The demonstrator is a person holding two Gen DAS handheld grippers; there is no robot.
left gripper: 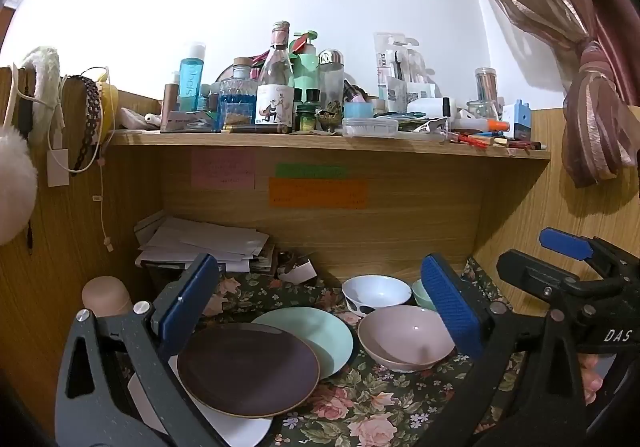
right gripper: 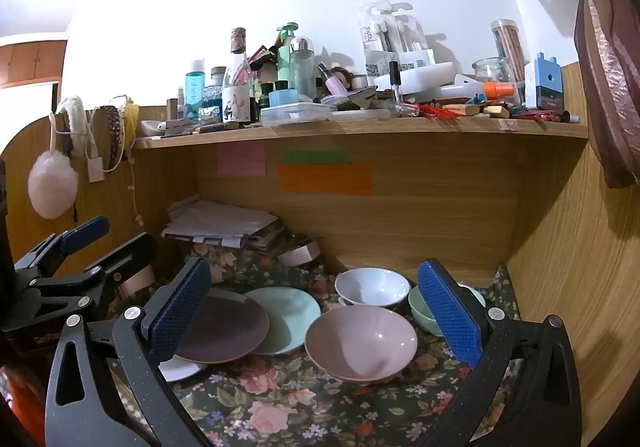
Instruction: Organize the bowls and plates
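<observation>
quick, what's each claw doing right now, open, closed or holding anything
Left claw: open, holding nothing, above the dark purple plate.
Right claw: open, holding nothing, above the pink bowl.

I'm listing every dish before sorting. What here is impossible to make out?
- White plate: mostly under the purple plate, both views.
- Green bowl: largely behind the right tool finger, both views.
- Sticky notes: writing too blurred.
- Paper stack: contents unreadable.
</observation>
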